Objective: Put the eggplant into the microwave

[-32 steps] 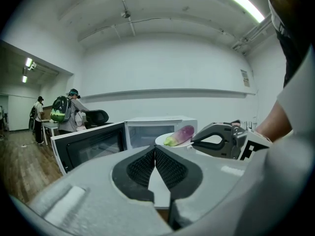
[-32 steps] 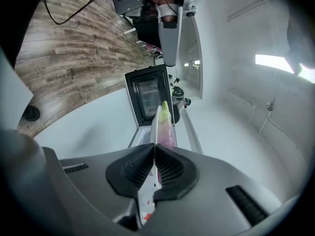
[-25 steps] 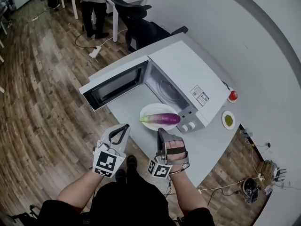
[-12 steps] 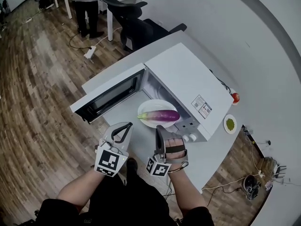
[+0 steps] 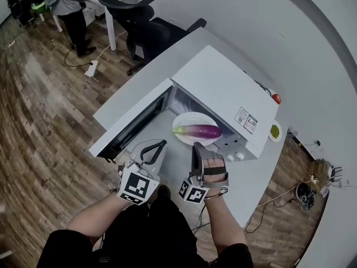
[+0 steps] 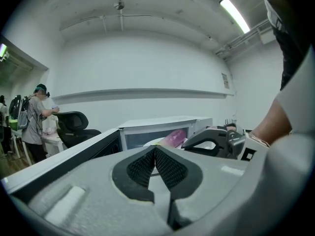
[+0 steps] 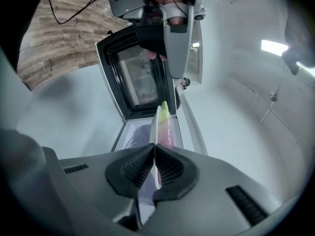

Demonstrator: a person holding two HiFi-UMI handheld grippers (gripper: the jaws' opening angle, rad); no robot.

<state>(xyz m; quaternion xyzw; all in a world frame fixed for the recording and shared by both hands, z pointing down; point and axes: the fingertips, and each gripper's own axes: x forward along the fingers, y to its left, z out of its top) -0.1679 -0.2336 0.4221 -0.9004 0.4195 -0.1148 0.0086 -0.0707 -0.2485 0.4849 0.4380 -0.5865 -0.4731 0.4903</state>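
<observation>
A purple eggplant (image 5: 199, 131) with a green stem lies on a white plate (image 5: 187, 120). My right gripper (image 5: 196, 147) is shut on the plate's near rim and holds it at the mouth of the white microwave (image 5: 223, 88), whose door (image 5: 129, 128) hangs open to the left. In the right gripper view the plate (image 7: 153, 124) is seen edge-on between the jaws, with the eggplant (image 7: 165, 127) before the open cavity. My left gripper (image 5: 152, 151) is shut on nothing, just left of the plate; from the left gripper view the eggplant (image 6: 172, 137) shows pink ahead.
The microwave stands on a grey table (image 5: 251, 177). A red tomato (image 5: 276, 98) and a small dish of something green (image 5: 274, 132) sit to its right. A black office chair (image 5: 142, 24) and a person (image 5: 67, 4) are beyond, with cables on the wooden floor.
The plate with the eggplant has moved a little closer to the microwave's mouth in my right gripper. My left gripper has kept its place beside it, still shut.
</observation>
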